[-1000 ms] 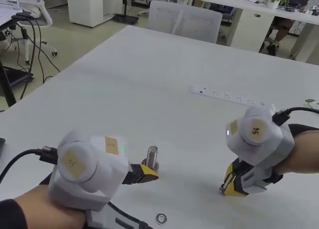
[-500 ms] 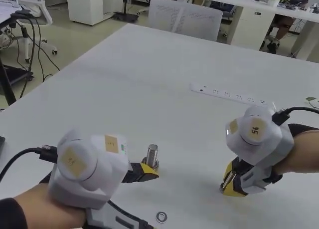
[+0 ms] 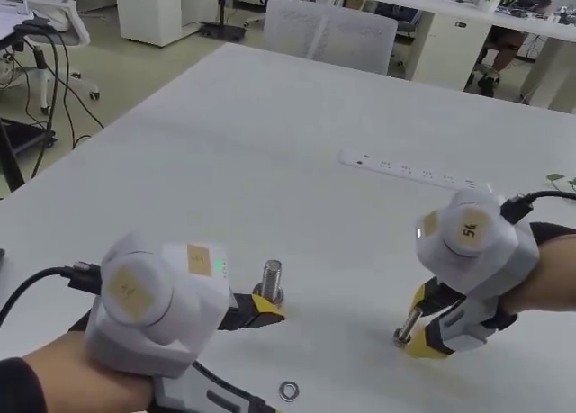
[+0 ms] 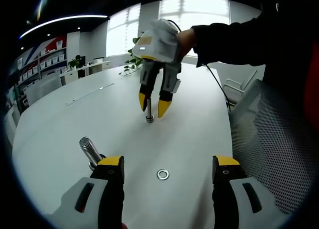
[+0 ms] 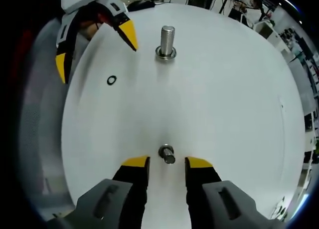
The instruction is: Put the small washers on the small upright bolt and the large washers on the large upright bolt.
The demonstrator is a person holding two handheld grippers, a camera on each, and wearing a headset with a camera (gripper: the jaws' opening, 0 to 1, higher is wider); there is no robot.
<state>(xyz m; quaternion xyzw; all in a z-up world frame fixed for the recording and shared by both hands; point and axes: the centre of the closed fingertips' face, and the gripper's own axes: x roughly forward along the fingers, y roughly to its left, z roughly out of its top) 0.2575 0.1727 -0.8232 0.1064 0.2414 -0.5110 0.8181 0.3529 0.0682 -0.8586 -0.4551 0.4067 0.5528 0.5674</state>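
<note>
my right tongs (image 5: 167,164): jaws apart, narrow gap, nothing clamped. small upright bolt (image 5: 167,153) stands between tips, seems to touch neither. my left tongs (image 4: 167,162): jaws wide apart, holding nothing. loose washer (image 4: 162,174) lies flat on white table (image 3: 270,161) between left jaws, just ahead of tips. large upright bolt (image 4: 88,150) just beside one left jaw tip, well apart from small bolt. power strip (image 3: 405,172) farther out, beyond both tongs.

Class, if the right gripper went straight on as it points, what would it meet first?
Likely the small bolt, just ahead between the right gripper's open jaws; depth is unclear.
</note>
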